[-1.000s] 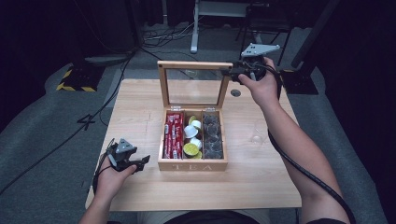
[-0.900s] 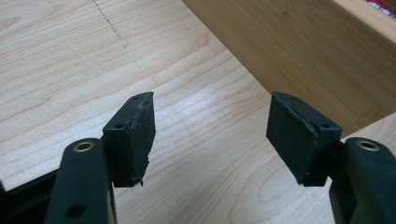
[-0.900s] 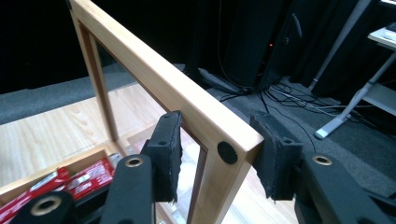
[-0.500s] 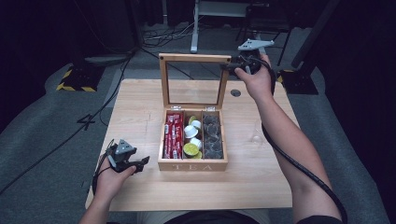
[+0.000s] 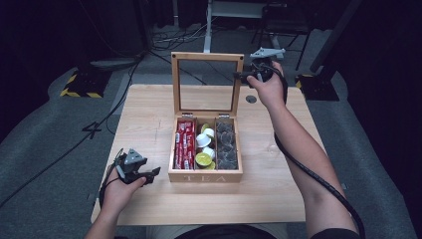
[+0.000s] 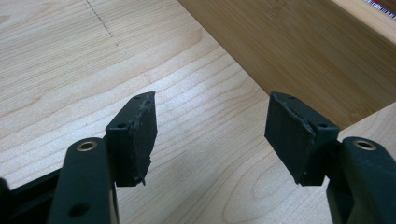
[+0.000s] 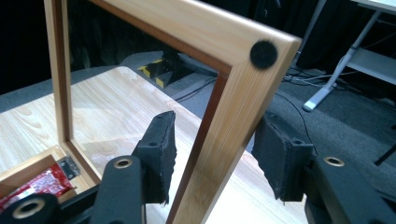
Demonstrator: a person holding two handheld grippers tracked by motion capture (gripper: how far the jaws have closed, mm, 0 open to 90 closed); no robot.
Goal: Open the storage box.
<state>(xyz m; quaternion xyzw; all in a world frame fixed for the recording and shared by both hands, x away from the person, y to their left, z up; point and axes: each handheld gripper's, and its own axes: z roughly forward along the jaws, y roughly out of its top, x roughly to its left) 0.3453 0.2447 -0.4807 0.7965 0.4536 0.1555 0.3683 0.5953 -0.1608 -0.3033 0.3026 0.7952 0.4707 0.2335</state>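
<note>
A wooden tea box [image 5: 205,177] sits mid-table with its glass-paned lid [image 5: 207,57] standing upright. Inside lie red packets [image 5: 184,144], white and lime capsules [image 5: 204,149] and dark capsules [image 5: 226,144]. My right gripper [image 5: 244,77] reaches the lid's upper right corner. Its jaws have just been opening, and the lid's frame [image 7: 233,107] stands between them with a gap at the pads [image 7: 161,154]. My left gripper [image 5: 152,174] rests low over the table left of the box's front corner. Its jaws [image 6: 210,126] are open with nothing between them, and the box wall [image 6: 299,51] is just ahead.
A small round black grommet [image 5: 251,99] is set in the table [image 5: 149,109] right of the lid. Bare wood lies left and right of the box. A cable trails along the right forearm. On the floor beyond lie a yellow-black striped block [image 5: 79,87] and desk legs.
The lid has swung up from a slight tilt to upright. My right hand has shifted slightly left along with it. My left hand has stayed where it was.
</note>
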